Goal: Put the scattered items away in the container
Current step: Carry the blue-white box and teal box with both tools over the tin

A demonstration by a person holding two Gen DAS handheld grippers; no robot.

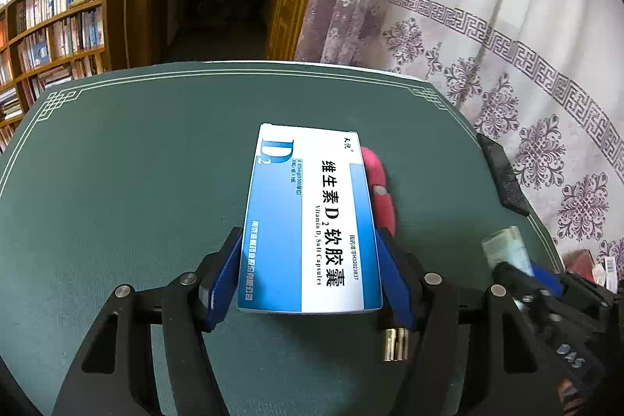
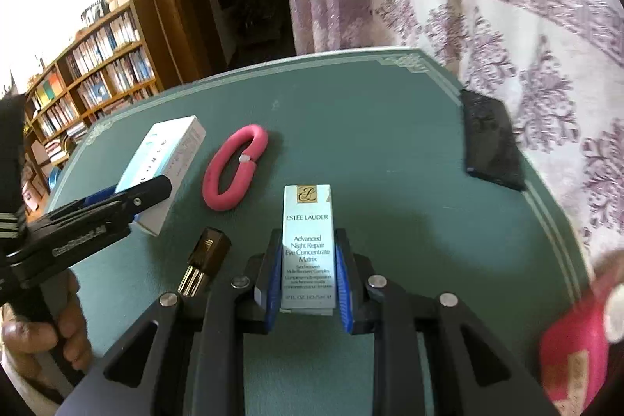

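My left gripper (image 1: 308, 260) is shut on a blue and white vitamin D2 box (image 1: 312, 217), held above the green table mat (image 1: 136, 182); the box also shows in the right wrist view (image 2: 163, 166). My right gripper (image 2: 308, 260) is shut on a pale Estee Lauder box (image 2: 308, 244), seen blurred in the left wrist view (image 1: 507, 252). A pink ring-shaped hair tie (image 2: 234, 178) lies on the mat between the two boxes, partly hidden behind the vitamin box (image 1: 380, 193). A brown and gold lipstick (image 2: 202, 260) lies left of my right gripper and also shows under my left gripper (image 1: 396, 344).
A black flat object (image 2: 491, 139) lies at the mat's right edge. A red container (image 2: 573, 357) sits at the lower right, blurred. A patterned curtain (image 1: 487, 26) hangs behind the table and a bookshelf (image 1: 50, 26) stands at the left.
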